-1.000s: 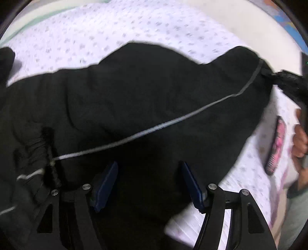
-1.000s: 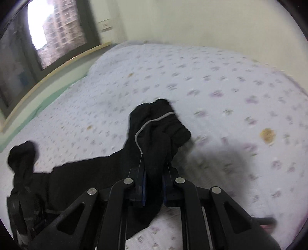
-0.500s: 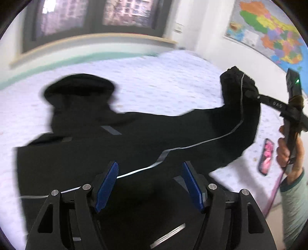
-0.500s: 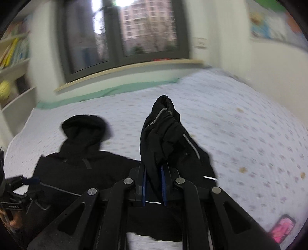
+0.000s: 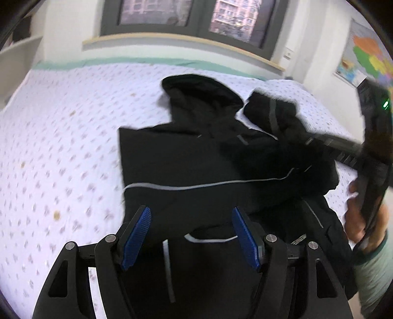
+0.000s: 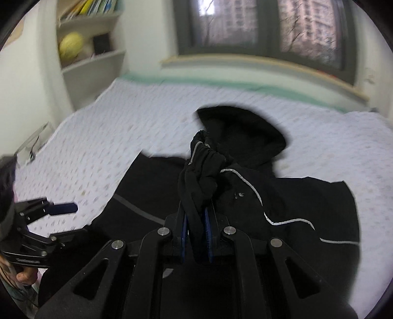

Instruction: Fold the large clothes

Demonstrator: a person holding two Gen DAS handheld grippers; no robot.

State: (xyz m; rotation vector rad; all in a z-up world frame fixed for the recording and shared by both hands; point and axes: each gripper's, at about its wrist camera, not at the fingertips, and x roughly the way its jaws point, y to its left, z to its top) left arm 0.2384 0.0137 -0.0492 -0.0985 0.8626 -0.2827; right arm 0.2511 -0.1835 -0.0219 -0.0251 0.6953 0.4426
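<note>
- Bottom of the black hooded jacket (image 5: 196, 166) runs under my left gripper (image 5: 190, 232) and off the frame's lower edge; hem out of view.
- My right gripper (image 6: 196, 230) covers the part of the sleeve cuff (image 6: 203, 166) it pinches; pads mostly buried in cloth.
- My right hand (image 5: 356, 218) is motion-blurred and cut by the right edge.
- Wall map (image 5: 366, 61) clipped, too smeared to read.
- Bedsheet (image 6: 122, 137) print blurred.
- Shelf books (image 6: 98, 6) cropped at top; yellow round thing (image 6: 71, 45) unclear.
</note>
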